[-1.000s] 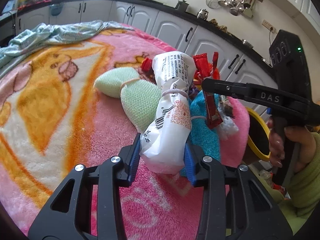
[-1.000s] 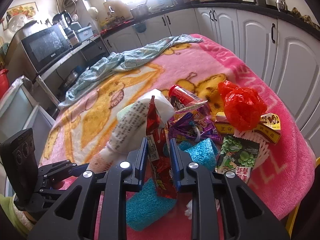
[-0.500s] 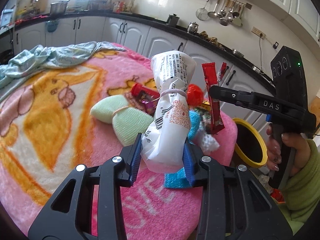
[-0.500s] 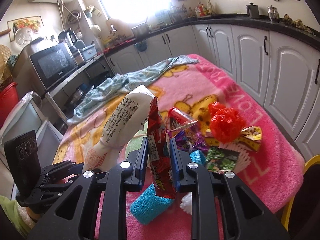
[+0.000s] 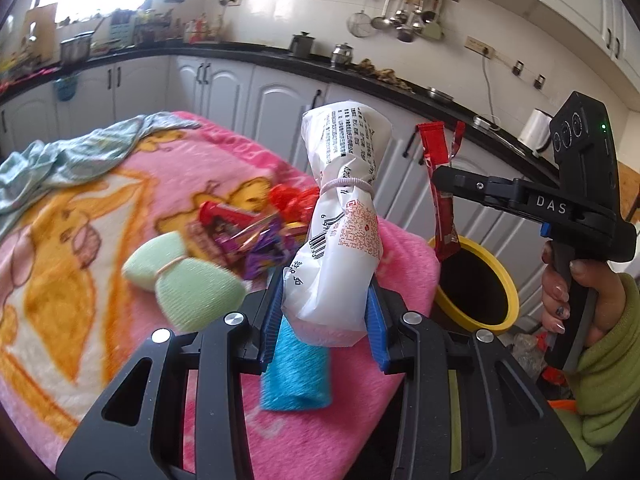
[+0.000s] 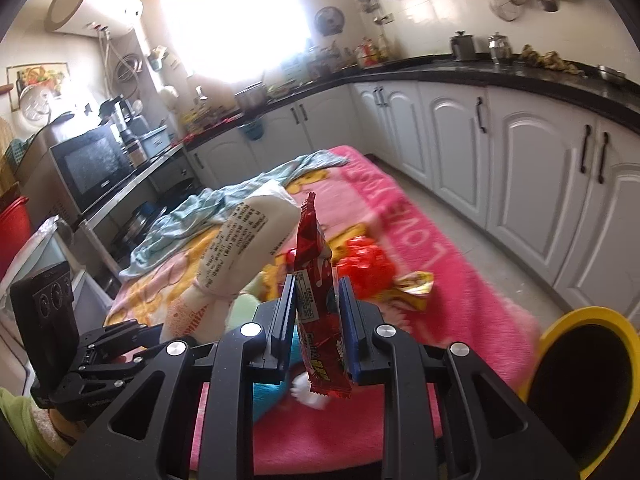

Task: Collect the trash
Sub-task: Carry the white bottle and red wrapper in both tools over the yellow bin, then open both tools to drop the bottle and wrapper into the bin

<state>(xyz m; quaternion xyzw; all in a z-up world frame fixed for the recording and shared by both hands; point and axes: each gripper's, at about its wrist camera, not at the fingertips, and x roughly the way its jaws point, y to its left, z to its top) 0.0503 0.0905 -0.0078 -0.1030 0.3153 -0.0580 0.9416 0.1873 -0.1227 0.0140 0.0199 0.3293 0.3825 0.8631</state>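
My left gripper (image 5: 325,322) is shut on a white plastic bag (image 5: 340,216) tied with a band, held upright above the pink blanket (image 5: 120,220). My right gripper (image 6: 317,320) is shut on a red snack wrapper (image 6: 316,280); in the left wrist view the wrapper (image 5: 442,192) hangs just over the near rim of the yellow-rimmed bin (image 5: 476,280). The bin also shows at the lower right of the right wrist view (image 6: 580,380). The white bag (image 6: 244,256) shows left of the wrapper there.
On the blanket lie a green sponge (image 5: 180,280), a blue sponge (image 5: 296,372), purple and red wrappers (image 5: 248,236), a red plastic bag (image 6: 364,264) and a light blue cloth (image 5: 72,160). White cabinets (image 6: 520,184) and a black counter run along the right.
Both grippers have lifted their loads up off the blanket and swung right toward the yellow bin; the bin has come into fuller view beside the table's edge.
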